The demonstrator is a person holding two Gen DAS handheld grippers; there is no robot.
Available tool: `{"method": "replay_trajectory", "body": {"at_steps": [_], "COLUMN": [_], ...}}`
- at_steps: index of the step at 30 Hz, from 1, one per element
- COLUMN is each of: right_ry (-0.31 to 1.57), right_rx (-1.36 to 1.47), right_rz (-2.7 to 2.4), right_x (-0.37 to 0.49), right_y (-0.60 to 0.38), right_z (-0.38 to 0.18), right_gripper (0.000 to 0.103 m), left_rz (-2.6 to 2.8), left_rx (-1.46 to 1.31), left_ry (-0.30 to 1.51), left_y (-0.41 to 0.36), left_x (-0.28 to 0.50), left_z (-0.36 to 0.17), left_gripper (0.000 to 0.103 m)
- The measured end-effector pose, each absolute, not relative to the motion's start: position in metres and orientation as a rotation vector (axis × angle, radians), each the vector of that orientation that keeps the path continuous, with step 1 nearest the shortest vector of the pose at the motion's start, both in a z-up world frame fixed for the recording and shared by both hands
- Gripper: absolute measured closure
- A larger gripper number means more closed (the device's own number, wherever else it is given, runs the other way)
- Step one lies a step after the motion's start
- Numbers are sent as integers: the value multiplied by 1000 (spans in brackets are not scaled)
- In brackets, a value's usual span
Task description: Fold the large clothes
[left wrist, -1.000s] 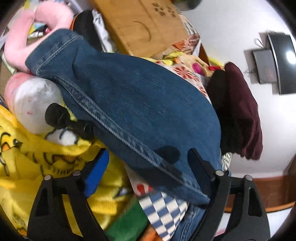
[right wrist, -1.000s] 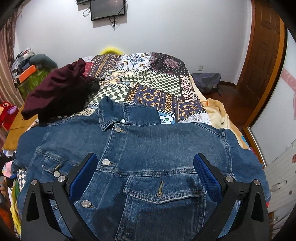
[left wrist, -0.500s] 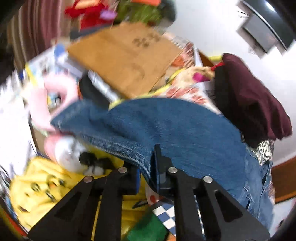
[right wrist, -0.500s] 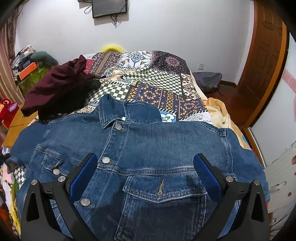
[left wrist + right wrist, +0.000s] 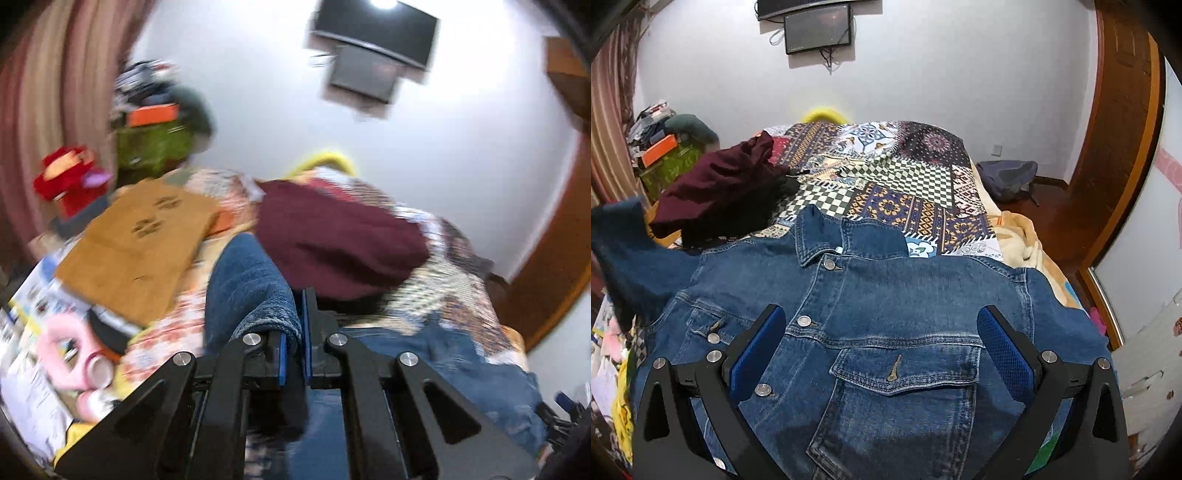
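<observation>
Two claws here, and they're doing very different things. The left claw [image 5: 294,332] is clamped right down on the sleeve [image 5: 251,288] of the denim jacket [image 5: 886,314], fabric bunched between the blue pads, so that sleeve is lifted off the bed [image 5: 886,177]. The right claw [image 5: 881,347] sits wide apart above the jacket's chest pocket [image 5: 905,369], holding nothing.

The jacket lies front-up and buttoned on the near end of the bed, collar pointing toward the far wall. Beyond the collar the patchwork bedspread is mostly free, apart from a maroon garment [image 5: 720,192] heaped at the far left, just past the jacket's shoulder. A cream blanket [image 5: 1019,236] spills over the bed's right edge.

The right view gives you the whole jacket and the raised sleeve off at the left, blurry. The left view is smeared but shows the clutter beside the bed that the other barely catches: a flat cardboard box [image 5: 140,243], pink stuff, papers. A green box [image 5: 670,164] has an orange box [image 5: 657,155] stacked on top.
</observation>
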State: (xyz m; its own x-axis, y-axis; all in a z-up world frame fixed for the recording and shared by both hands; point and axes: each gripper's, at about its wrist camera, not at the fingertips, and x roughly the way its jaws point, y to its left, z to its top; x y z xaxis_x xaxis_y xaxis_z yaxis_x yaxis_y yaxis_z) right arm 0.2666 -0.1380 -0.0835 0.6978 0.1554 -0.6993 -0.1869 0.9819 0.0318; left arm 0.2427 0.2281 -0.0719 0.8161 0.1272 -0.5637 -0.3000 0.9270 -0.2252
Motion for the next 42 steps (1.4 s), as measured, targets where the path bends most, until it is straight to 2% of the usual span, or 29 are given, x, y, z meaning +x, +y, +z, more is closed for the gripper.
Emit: {"method": "replay_trajectory", "body": {"at_steps": [8,17,24,26,28,30,33,34,38,42], "right_ry": [777,815,814,804,787,763,732,724,697,698], "right_rx": [-44,-108,-149,-162,-182,-212,-251,-262,-309,-357], "right_rz": [236,241,259,267,278,292,325,334,397,492], "right_x": [267,269,271,272,272,272,273,274,277,281], "right_y": [-154,-163,-156,-152,-144,-133,-115,-109,-79,-42], "right_z": [-81,-92,-89,-85,-80,-74,-66,-64,-56,-54], "right_gripper": [0,0,0,0,0,0,0,0,0,0], "left_rz": [-10,-172,-214,-218,-207,-185,-160,-138,-46,22], "left_rx": [-206,-61,-18,-17,-19,-28,-49,-51,-50,-86], "left_ry": [644,921,1059,1075,1064,1030,978,952,851,780], "left_y": [122,28,6,9,14,24,42,50,77,117], "left_x": [282,309,292,287,279,272,261,256,242,226], "left_z": [-76,-162,-204,-206,-202,-191,-172,-164,-138,-120], "left_gripper": [98,97,93,87,67,56,51,45,33,14]}}
